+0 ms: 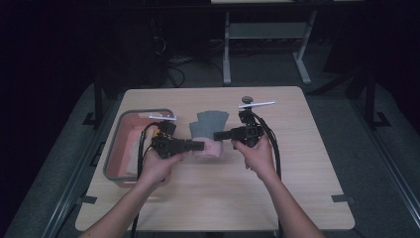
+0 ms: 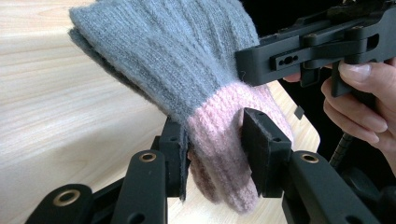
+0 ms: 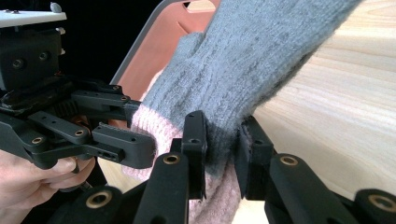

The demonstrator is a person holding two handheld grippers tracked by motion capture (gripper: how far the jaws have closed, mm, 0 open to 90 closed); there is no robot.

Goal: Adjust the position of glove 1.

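Above the table [image 1: 223, 193], beside the pink bin [image 1: 119, 144], a grey-and-pink glove [image 1: 208, 134] hangs between both tools. Left tool [image 1: 198, 146] pinches its pink cuff; right tool [image 1: 220, 135] pinches the grey knit just above.

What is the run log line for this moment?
left gripper: shut on glove cuff | right gripper: shut on glove | glove: lifted over table | bin: left

Both forearms come in from the bottom of the high view. The left hand [image 1: 157, 166] holds the left gripper [image 1: 198, 146], which points right. The right hand [image 1: 253, 154] holds the right gripper [image 1: 221, 135], which points left. The two grippers face each other, close together. Both sets of jaws pinch the knit glove [image 1: 208, 134].
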